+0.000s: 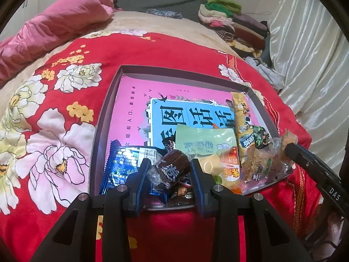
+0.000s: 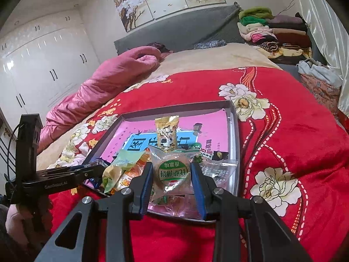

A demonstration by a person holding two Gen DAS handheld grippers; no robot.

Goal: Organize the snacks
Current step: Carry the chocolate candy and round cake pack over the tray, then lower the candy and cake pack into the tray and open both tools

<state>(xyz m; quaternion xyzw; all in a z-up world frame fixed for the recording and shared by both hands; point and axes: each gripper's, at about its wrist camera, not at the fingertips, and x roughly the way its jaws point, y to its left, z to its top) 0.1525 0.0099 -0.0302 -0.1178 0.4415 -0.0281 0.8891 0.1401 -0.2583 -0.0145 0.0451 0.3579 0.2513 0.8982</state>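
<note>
A shallow cardboard box lid (image 1: 104,118) lies on a bed covered with a red flowered blanket (image 1: 54,109). Its pink printed floor is mostly bare at the far end; a heap of wrapped snacks crowds the near edge.

The step in hand looks like picking single snacks out of that heap, one with each tool, so they can be laid out in order.

The left gripper (image 1: 170,170) has its jaws partly closed, pinching a small dark brown wrapped cake (image 1: 172,168). Both blue pads appear to press its sides, and the twisted clear end of the wrapper sticks out toward the left pad. A blue packet (image 1: 122,163) lies just left of it, a pale green packet (image 1: 200,144) just behind, and a tall yellow packet (image 1: 242,118) leans further right.

The right gripper (image 2: 171,173) also has its jaws partly closed, around a clear packet holding a round biscuit with a green label (image 2: 172,170). The pads sit against the wrapper's edges; I judge it gripped, though the crinkled film makes that less certain.

Next, each snack probably needs lifting clear of the pile without dragging its neighbours, then setting down on the bare pink area.
</note>
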